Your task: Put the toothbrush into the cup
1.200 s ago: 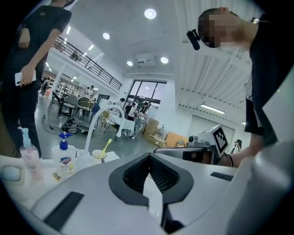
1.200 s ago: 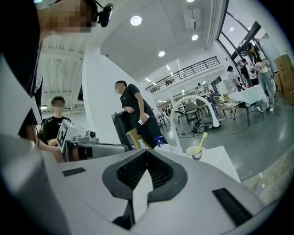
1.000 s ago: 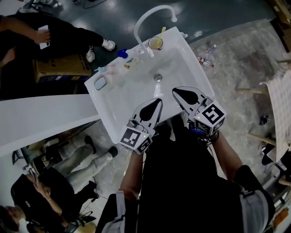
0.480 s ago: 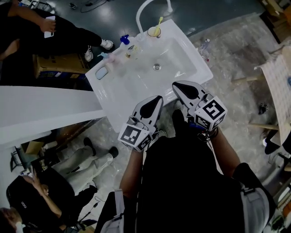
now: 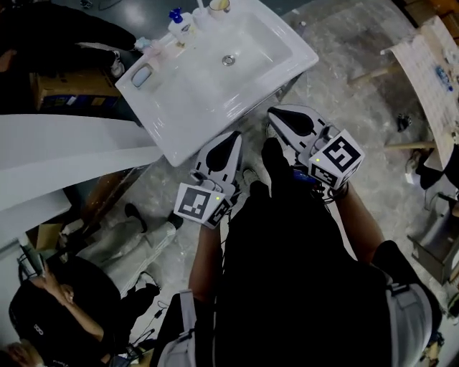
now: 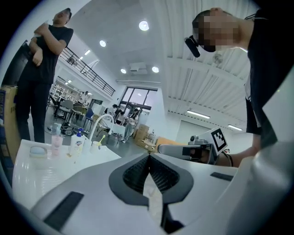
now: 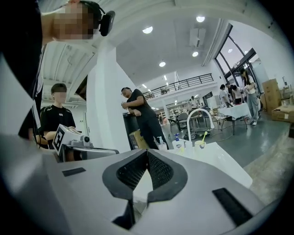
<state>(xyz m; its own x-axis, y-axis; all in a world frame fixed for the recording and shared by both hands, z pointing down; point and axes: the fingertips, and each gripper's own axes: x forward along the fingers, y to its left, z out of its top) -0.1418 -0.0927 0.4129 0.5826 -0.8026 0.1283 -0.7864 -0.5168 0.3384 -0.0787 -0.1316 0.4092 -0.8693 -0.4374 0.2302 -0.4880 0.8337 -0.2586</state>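
Observation:
The cup (image 5: 219, 6) stands on the white sink's (image 5: 172, 147) far rim, cut by the head view's top edge. A yellow-green toothbrush (image 7: 203, 136) stands in the cup (image 7: 199, 144) beside the curved faucet (image 7: 198, 114). The left gripper view shows the same cup (image 6: 95, 146) and toothbrush (image 6: 101, 138) far off. My left gripper (image 5: 233, 136) and right gripper (image 5: 276, 111) hang side by side in front of the sink's near edge, over the floor. Both are shut with nothing between the jaws, as the left gripper (image 6: 149, 156) and right gripper (image 7: 147, 151) views show.
A blue-pump soap bottle (image 5: 177, 25) and a soap dish (image 5: 141, 74) sit on the sink's back rim. A white partition (image 5: 57, 158) runs at the left, with a seated person (image 5: 57, 301) below it. A person in black (image 6: 43, 69) stands behind the sink.
Both grippers have drawn back from over the basin to in front of the sink's near edge. The sink has slid toward the top of the head view, and the faucet has left it.

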